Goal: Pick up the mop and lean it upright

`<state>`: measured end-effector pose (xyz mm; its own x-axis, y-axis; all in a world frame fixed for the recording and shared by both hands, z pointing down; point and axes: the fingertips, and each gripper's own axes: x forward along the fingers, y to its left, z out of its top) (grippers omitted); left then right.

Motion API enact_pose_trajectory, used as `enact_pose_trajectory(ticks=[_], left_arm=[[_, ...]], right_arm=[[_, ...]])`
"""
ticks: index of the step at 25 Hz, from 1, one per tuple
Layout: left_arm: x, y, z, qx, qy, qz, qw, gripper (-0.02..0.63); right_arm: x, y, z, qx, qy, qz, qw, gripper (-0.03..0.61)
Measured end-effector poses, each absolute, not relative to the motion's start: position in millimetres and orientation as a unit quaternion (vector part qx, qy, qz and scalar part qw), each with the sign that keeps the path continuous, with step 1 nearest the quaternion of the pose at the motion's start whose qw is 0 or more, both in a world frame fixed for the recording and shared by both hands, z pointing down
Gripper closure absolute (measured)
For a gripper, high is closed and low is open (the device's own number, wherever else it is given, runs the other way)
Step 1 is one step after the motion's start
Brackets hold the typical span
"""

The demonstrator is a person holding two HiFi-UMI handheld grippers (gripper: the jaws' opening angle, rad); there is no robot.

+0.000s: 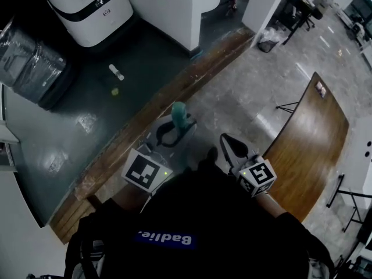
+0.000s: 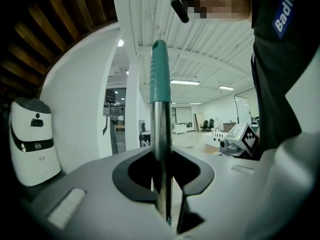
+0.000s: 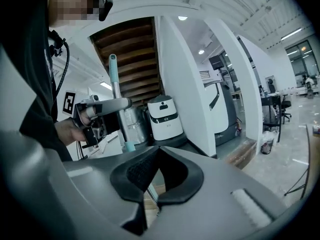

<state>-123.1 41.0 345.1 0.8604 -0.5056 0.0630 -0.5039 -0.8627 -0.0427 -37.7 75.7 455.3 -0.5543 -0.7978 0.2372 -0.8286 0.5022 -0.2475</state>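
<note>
The mop's shaft [image 2: 161, 134] is a metal pole with a teal grip [image 2: 160, 71] on its end, and it stands upright. My left gripper [image 2: 161, 153] is shut on the pole just below the teal grip. From above, the teal grip [image 1: 179, 114] pokes up out of the left gripper [image 1: 181, 127]. In the right gripper view the mop [image 3: 118, 94] stands off to the left with the left gripper [image 3: 102, 105] around it. My right gripper [image 3: 158, 152] is shut with nothing in it, and it hangs beside the left one [image 1: 224, 138]. The mop head is hidden.
A white robot machine [image 1: 93, 7] and wrapped grey bins [image 1: 29, 63] stand on the dark floor at the back left. A small bottle [image 1: 116, 72] lies there. A wooden strip [image 1: 157, 109] crosses the floor diagonally. A wooden tabletop [image 1: 311, 138] is at the right.
</note>
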Motion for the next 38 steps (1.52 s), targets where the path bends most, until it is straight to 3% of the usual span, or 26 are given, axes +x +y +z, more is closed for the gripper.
enact_pose_trajectory(ticks=[20, 38], left_arm=[[-99.8, -103.7, 280.6, -0.898, 0.435, -0.054, 0.048, 0.522], [-66.8, -216.1, 257.7, -0.906, 0.413, -0.038, 0.083, 0.515]], right_arm=[[39.4, -67.4, 458.9, 0.370, -0.909, 0.192, 0.014, 0.574], [75.4, -145.5, 475.0, 0.393, -0.897, 0.199, 0.045, 0.574]])
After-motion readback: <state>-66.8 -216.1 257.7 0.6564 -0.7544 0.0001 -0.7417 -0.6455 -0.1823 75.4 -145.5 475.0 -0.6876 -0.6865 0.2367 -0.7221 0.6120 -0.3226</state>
